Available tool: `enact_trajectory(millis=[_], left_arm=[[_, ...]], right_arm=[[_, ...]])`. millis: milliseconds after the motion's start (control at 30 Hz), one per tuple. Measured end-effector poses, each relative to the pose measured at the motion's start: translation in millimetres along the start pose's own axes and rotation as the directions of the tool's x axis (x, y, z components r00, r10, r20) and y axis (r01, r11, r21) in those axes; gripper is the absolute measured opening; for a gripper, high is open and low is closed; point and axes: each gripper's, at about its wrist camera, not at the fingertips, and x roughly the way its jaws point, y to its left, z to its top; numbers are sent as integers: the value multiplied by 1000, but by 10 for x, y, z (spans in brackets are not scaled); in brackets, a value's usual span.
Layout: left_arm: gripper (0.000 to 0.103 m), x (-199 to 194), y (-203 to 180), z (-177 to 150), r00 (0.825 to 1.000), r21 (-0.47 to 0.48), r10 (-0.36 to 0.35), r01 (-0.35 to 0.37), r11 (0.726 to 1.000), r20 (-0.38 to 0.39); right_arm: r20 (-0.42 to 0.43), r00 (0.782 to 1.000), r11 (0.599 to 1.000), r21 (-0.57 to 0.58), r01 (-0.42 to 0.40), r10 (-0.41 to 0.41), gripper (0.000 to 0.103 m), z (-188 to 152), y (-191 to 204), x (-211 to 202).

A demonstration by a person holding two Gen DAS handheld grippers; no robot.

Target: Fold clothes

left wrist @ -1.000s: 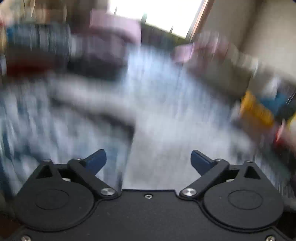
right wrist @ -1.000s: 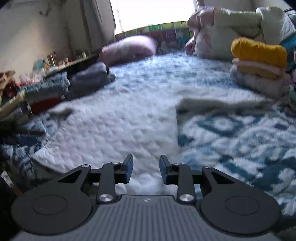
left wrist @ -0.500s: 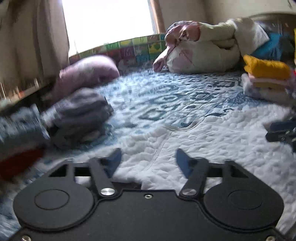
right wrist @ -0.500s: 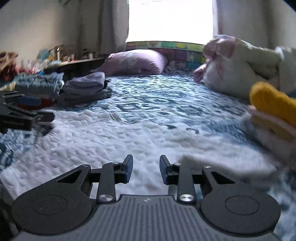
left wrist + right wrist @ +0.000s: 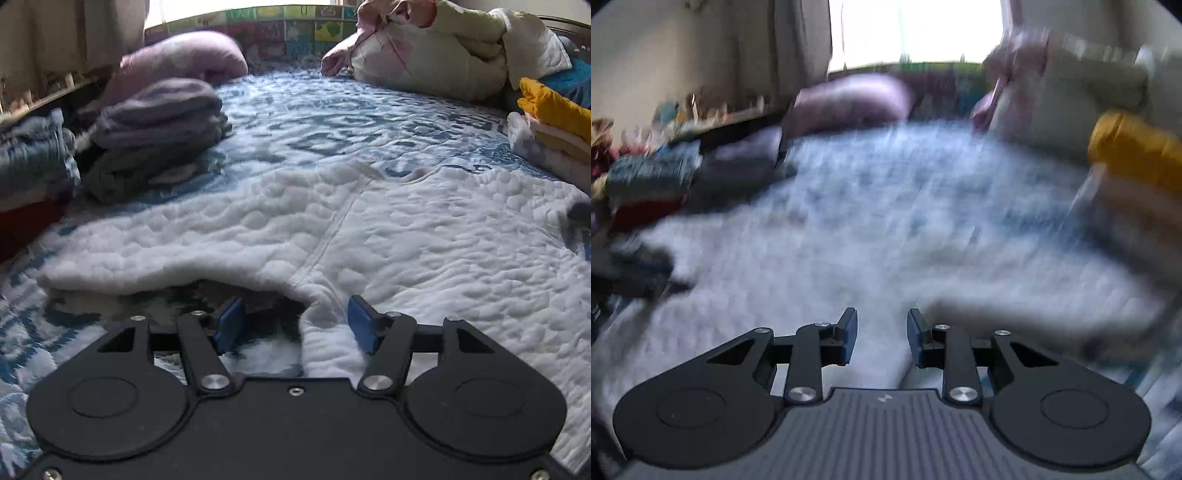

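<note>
1. Left wrist view: your left gripper (image 5: 291, 325) sat low at the near edge of the white quilted garment (image 5: 369, 236), which lay spread on the blue patterned bedspread (image 5: 314, 122). Its jaws had just been opening; a fold of the hem stood between the blue pads (image 5: 360, 326), unpinched (the right one touched it).
2. Right wrist view: blurred. Your right gripper (image 5: 881, 341) hung over the same garment (image 5: 820, 273), jaws narrowly apart, white cloth showing in the gap; grip unclear.

Left gripper (image 5: 291, 325) fingers just opened wider; right gripper (image 5: 881, 338) fingers narrowly parted.
</note>
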Motion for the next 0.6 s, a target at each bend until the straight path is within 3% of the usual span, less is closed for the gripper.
enact_trajectory(millis=[33,100,167,233,433,533,600], left_arm=[[66,-22,-39,-4,1000,9,5,-5,1000,6],[66,-23,-94,-11,1000,29,22,-22,999,9],[66,-25,-106,-15,999,33,32,-32,999,12],[66,-31,-46,-20,999,8,32,-32,999,12],[66,-137,77,24,999,-77,5,-1,997,53],[66,-124,92,44,998,-82,21,-16,996,58],[66,-111,132,75,997,-93,39,-32,995,68]], right_arm=[[14,1000,1000,15,2,-2,31,31,-59,20],[-36,999,999,47,18,-16,30,21,-189,205],[-151,986,993,82,83,-70,30,-113,-304,413],[-150,987,985,153,77,-53,29,-120,-383,336],[-45,989,989,24,144,-143,30,-132,-311,98],[-135,980,971,174,166,-143,25,-184,-628,211],[-106,981,965,191,178,-160,23,-99,-675,136]])
